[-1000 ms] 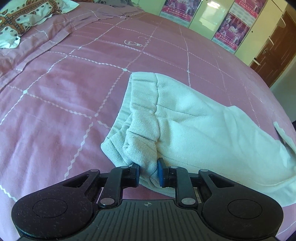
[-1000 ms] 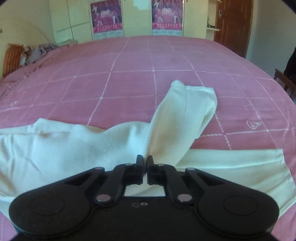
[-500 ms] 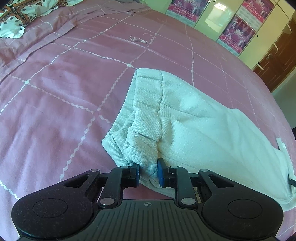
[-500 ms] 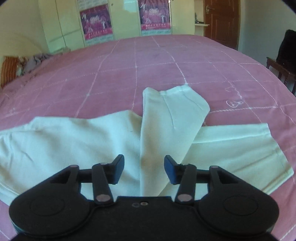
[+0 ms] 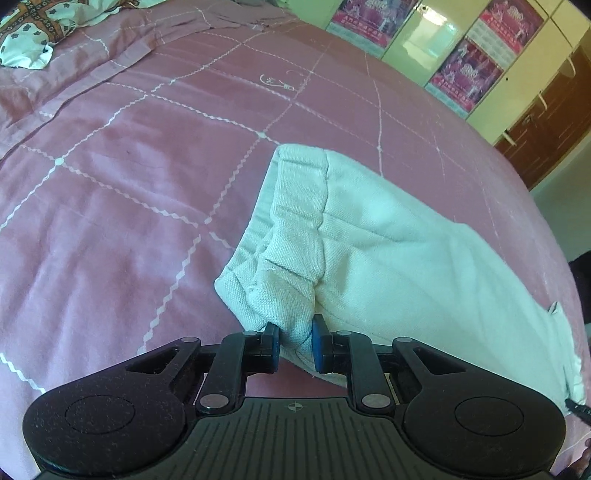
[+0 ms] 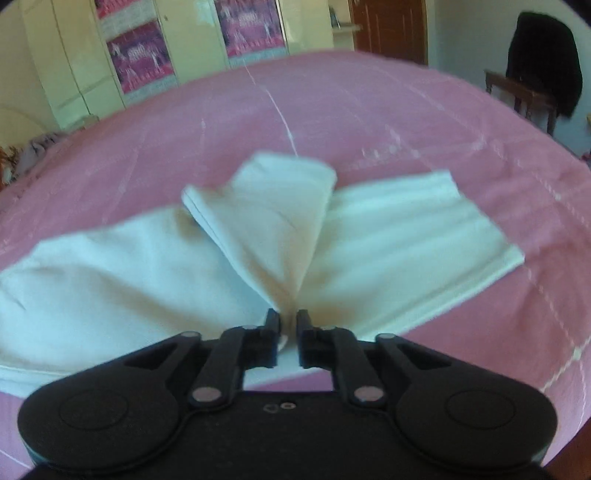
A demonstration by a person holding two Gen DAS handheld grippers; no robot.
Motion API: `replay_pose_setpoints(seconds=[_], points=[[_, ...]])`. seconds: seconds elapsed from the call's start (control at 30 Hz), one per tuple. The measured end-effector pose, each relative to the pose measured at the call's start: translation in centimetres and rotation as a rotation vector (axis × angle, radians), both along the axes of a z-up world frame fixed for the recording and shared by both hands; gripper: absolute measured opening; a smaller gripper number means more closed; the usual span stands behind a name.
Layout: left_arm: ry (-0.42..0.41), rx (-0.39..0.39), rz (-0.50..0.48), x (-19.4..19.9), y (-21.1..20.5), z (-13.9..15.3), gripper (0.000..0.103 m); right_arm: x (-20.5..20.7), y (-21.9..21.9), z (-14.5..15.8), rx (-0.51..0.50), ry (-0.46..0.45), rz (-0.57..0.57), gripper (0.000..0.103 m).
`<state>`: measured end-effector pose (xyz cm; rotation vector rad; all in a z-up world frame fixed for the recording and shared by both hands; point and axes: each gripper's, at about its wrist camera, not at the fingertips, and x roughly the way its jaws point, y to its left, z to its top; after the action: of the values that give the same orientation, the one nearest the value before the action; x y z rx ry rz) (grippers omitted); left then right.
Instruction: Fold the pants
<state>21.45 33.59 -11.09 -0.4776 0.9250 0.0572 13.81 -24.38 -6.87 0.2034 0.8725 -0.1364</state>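
Note:
White pants [image 5: 388, 251] lie on a pink bedspread [image 5: 129, 192]. In the left wrist view my left gripper [image 5: 294, 341] is shut on a bunched corner of the waistband, low over the bed. In the right wrist view the pants [image 6: 110, 266] spread left and right, with one leg [image 6: 280, 214] folded up and across the middle. My right gripper [image 6: 287, 332] has its jaws nearly together at the near edge of that folded leg; the view is blurred and cloth seems pinched between the fingertips.
Patterned pillows [image 5: 33, 26] lie at the head of the bed. Cupboards with posters [image 6: 136, 62] stand behind the bed. A wooden chair with a dark garment [image 6: 535, 88] stands at the right, beside a brown door [image 6: 388, 29].
My right gripper opened half a second ago and has now closed on the pants' folded leg near its base. The leg has swung left. My left gripper keeps its hold.

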Motion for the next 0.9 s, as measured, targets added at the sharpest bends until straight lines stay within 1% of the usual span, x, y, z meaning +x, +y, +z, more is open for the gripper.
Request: replay_pose_setpoints(seconds=[0.03,0.07,0.13,0.17,0.2,0.23,0.3,0.37,0.4,0.43,0.47,0.5,0.53,0.57,0.63,0.7,0.73,0.77,0.8,0.83,0.87,0.9], points=[[0.004,0.010,-0.002,0.1,-0.2,0.1,0.017,-0.1,0.2,-0.3,-0.019,-0.017,0.018,0.021],[0.008,0.019,-0.006,0.2,-0.2,0.1,0.018,-0.4,0.7,0.3,-0.052,-0.045,0.032,0.025],[0.017,0.022,-0.006,0.5,-0.3,0.0,0.018,-0.8,2.4,1.9,-0.146,-0.121,0.104,0.047],[0.021,0.019,-0.003,0.6,-0.3,0.0,0.018,-0.6,3.4,2.7,-0.187,-0.152,0.148,0.050],[0.023,0.018,0.000,0.7,-0.3,-0.1,0.018,0.0,4.2,3.2,-0.237,-0.163,0.201,0.050],[0.025,0.019,0.002,0.7,-0.3,-0.1,0.018,1.1,5.1,3.4,-0.290,-0.159,0.242,0.050],[0.027,0.021,0.001,0.7,-0.4,0.0,0.018,3.7,6.4,3.1,-0.354,-0.136,0.334,0.048],[0.029,0.006,0.008,0.7,-0.2,-0.1,0.018,6.7,7.4,1.8,-0.435,-0.073,0.389,0.047],[0.030,-0.003,0.013,0.7,-0.1,-0.1,0.018,7.9,7.7,1.1,-0.478,-0.040,0.404,0.045],[0.030,-0.012,0.018,0.7,0.1,-0.2,0.019,8.8,7.6,0.5,-0.520,-0.027,0.406,0.037],[0.029,-0.017,0.020,0.6,0.2,-0.2,0.019,9.2,7.5,0.6,-0.556,-0.032,0.387,0.032],[0.027,-0.019,0.020,0.5,0.2,-0.3,0.019,9.4,6.9,0.9,-0.564,-0.044,0.357,0.015],[0.024,-0.018,0.018,0.5,0.2,-0.4,0.019,9.4,5.8,1.8,-0.513,-0.072,0.325,0.005],[0.023,-0.020,0.018,0.5,0.2,-0.4,0.019,8.9,4.5,2.9,-0.446,-0.110,0.281,0.004],[0.020,-0.016,0.013,0.5,0.2,-0.5,0.019,7.1,1.0,5.5,-0.325,-0.204,0.148,0.004],[0.017,-0.020,0.011,0.5,0.2,-0.5,0.019,4.7,-2.6,7.1,-0.228,-0.268,0.028,0.004],[0.015,-0.021,0.010,0.4,0.3,-0.5,0.019,3.1,-4.7,7.4,-0.159,-0.295,-0.031,0.004],[0.012,-0.024,0.010,0.4,0.3,-0.6,0.019,1.8,-6.2,7.2,-0.100,-0.306,-0.076,0.004],[0.010,-0.029,0.012,0.3,0.4,-0.6,0.019,0.3,-8.1,6.3,-0.031,-0.305,-0.120,0.004],[0.010,-0.037,0.016,0.3,0.5,-0.7,0.019,-0.5,-9.1,5.2,0.007,-0.302,-0.146,0.004],[0.011,-0.043,0.019,0.3,0.5,-0.7,0.019,-1.1,-10.3,3.7,0.064,-0.291,-0.177,0.004],[0.012,-0.045,0.020,0.3,0.6,-0.6,0.019,-1.2,-11.8,1.5,0.153,-0.250,-0.213,0.004]])
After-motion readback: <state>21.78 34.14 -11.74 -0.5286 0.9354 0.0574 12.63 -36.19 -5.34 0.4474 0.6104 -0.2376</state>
